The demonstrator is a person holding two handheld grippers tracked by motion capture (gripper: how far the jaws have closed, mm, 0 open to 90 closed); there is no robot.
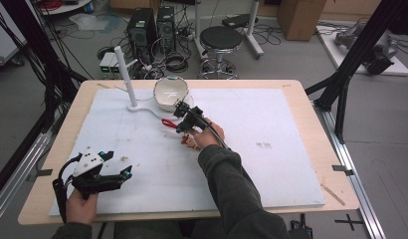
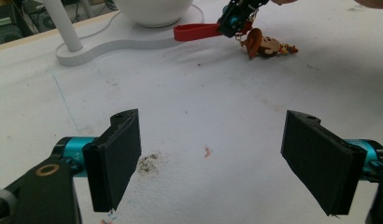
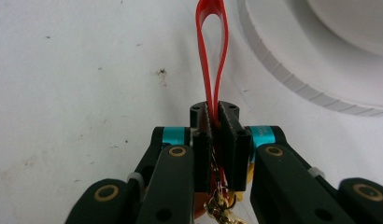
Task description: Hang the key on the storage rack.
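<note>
Red strap (image 3: 212,51) sits clamped between the right gripper's (image 3: 216,126) fingers, its loop lying on the white worktop (image 1: 271,149) just beside the stand's (image 1: 135,106) base. A brown charm (image 2: 264,45) hangs from the strap's near end. Behind stands a white bowl (image 1: 170,92). Well apart, the left gripper (image 2: 213,154) rests with its fingers wide apart, nothing between them.
</note>
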